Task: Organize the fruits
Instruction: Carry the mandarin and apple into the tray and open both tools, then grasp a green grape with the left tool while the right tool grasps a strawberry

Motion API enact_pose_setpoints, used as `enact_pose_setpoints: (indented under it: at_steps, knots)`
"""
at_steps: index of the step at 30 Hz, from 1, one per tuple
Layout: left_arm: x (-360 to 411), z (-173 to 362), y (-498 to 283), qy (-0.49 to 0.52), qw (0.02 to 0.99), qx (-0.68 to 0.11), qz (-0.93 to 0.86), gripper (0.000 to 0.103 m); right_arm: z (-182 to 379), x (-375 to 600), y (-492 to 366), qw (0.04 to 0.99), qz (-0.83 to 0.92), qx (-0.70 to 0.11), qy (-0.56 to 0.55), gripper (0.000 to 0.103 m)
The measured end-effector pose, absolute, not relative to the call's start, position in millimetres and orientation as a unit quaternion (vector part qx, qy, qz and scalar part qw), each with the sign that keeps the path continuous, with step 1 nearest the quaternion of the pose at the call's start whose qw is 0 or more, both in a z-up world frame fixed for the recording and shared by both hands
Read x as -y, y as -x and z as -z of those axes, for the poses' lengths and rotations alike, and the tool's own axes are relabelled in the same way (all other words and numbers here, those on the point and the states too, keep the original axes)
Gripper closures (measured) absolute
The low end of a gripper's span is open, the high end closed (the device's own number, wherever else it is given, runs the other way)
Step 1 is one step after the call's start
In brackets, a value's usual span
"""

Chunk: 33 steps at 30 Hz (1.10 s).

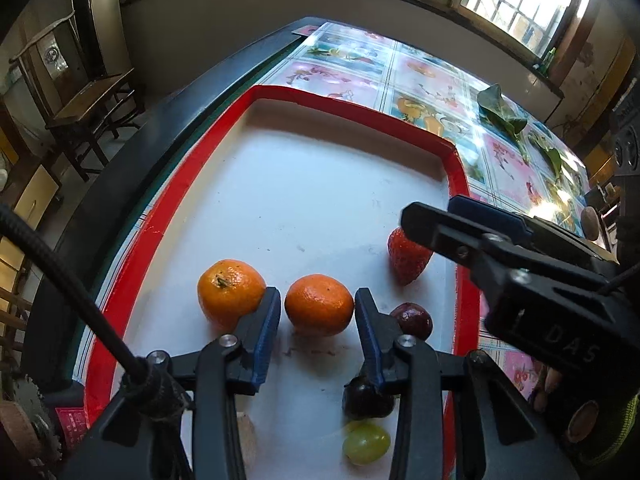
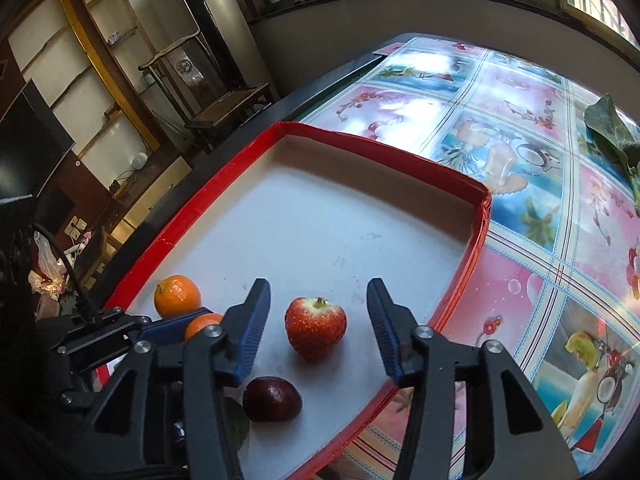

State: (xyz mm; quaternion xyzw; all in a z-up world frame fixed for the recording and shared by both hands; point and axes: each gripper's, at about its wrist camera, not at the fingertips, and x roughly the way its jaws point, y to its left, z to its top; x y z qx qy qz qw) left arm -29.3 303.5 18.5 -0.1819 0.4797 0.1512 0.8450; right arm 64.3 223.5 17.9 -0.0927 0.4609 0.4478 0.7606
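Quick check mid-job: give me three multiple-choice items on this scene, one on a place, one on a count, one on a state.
1. Where is the strawberry?
A. Outside the tray
B. In the tray, between the jaws of the right tool
C. Atop an orange

2. How many oranges are in the tray?
A. One
B. Two
C. Four

3. How is the right tool?
A. Shut on the strawberry
B. Shut on an orange
C. Open

Answers:
1 B: it rests on the tray floor between the jaws.
2 B: the left wrist view shows two side by side.
3 C: gaps show on both sides of the strawberry.
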Motion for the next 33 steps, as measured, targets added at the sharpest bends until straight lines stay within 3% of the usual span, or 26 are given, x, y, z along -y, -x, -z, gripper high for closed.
enact_pose_setpoints:
  at_steps: [5, 20, 33]
  knots:
    - [-299, -37, 41, 0.187, 0.856, -0.457, -0.155, 0.047, -40, -197, -64, 0.774, -0.448, -0.443, 0.064, 0.049]
    - [-238, -60, 48, 0.178, 0.870, -0.445, -0.116, 0.047, -68, -68, -46, 0.811, -0.403, -0.424, -0.013, 0.043]
    - [-169, -54, 55, 0.157, 0.866, -0.469, -0.071, 0.047, -54, 53, -34, 0.834, -0.335, -0.434, -0.060, 0.043]
